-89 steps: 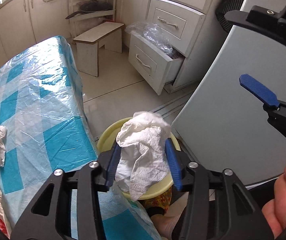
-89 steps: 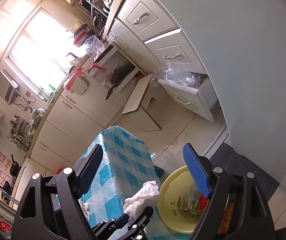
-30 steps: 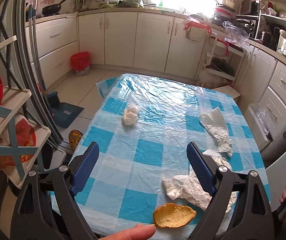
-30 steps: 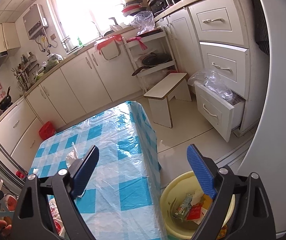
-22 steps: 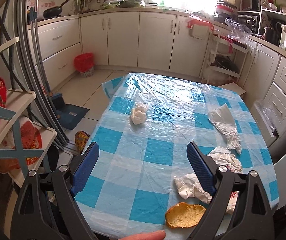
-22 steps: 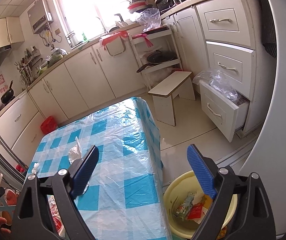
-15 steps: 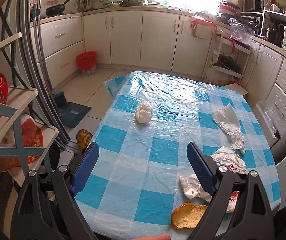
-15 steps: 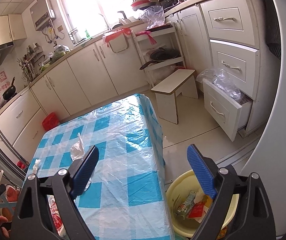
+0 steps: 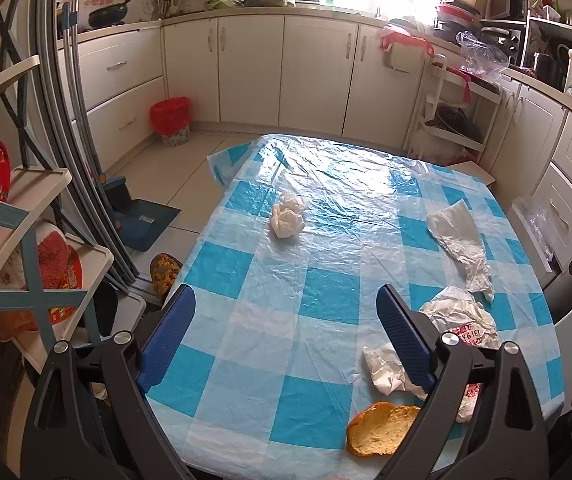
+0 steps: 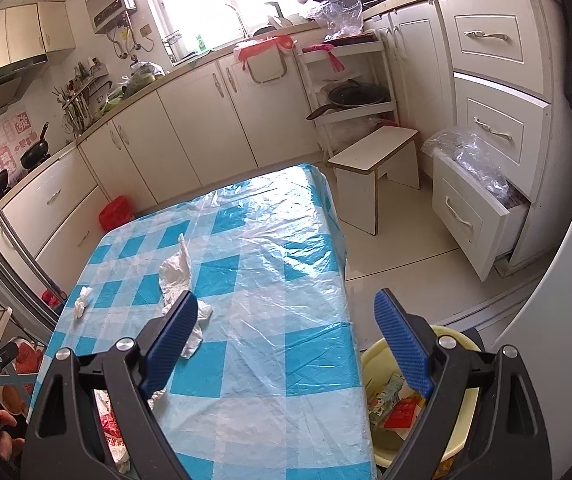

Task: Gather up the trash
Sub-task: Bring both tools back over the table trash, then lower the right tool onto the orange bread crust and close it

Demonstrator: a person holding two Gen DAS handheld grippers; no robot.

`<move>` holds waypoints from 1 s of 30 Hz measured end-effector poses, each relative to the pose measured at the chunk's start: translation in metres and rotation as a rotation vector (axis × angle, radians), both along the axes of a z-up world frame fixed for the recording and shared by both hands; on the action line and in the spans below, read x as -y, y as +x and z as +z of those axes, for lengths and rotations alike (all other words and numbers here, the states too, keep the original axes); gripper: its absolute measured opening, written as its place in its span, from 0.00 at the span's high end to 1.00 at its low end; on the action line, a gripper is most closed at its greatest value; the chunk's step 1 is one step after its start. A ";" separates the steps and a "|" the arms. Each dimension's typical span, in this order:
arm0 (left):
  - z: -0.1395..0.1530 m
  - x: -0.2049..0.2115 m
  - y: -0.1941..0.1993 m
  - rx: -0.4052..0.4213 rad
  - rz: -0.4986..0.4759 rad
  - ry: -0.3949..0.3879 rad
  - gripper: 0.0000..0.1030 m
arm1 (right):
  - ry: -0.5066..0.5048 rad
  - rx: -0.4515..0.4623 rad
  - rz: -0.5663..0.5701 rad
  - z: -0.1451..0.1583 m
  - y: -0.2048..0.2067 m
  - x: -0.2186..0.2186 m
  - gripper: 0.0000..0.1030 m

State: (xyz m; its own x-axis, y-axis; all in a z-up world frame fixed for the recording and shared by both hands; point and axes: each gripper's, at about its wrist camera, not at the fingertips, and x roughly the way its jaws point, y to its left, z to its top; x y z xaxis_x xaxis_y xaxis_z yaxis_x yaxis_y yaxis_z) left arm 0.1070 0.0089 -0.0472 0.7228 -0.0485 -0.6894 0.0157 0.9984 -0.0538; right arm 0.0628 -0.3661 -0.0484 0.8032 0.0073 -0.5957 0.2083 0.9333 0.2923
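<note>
Both tools are wide and empty. The left gripper (image 9: 282, 338) has jaws spread w/ nothing btwn them but bare tablecloth (image 9: 286, 276); same for the right gripper (image 10: 286, 340), which hangs over the table's edge nearest the bin.

Trash left on the table, per left wrist view: a balled tissue (image 9: 288, 220) at 12 o'clock from the left tool, well apart; a long crumpled wrap (image 9: 460, 240) at 2 o'clock; a printed wrapper (image 9: 460, 320) at 3 o'clock just beside the right-hand finger; a white tissue wad (image 9: 384, 368) partly hidden behind that finger; an orange peel (image 9: 380, 428) at 5 o'clock, near the table's front edge. The yellow bin (image 10: 458, 436) sits on the floor at 4 o'clock in the right wrist view, already w/ scraps in it, partly behind the right tool's finger.

Risks, as I judge them:
- Wad, wrapper & peel lie close together; a wide grab could pinch two, drop one en route.
- The plastic cloth is loose & wrinkled; low fingertips could snag it and drag everything.
- Peel sits near the edge, so a nudge may tip it to the floor.
- Thin wrap may slip from pads unless bunched.
- Bin is below table level, beside the corner; a release too early lands trash on the floor.
</note>
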 end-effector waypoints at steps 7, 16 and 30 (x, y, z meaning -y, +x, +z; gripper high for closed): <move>-0.005 -0.001 0.003 -0.015 -0.010 0.029 0.13 | -0.011 -0.023 0.056 -0.004 0.005 -0.013 0.16; -0.004 -0.019 0.008 -0.021 0.035 0.011 0.13 | -0.066 0.022 0.483 0.005 -0.006 -0.106 0.16; -0.004 -0.046 0.007 -0.029 0.075 -0.028 0.11 | -0.061 -0.141 0.992 -0.028 -0.030 -0.222 0.22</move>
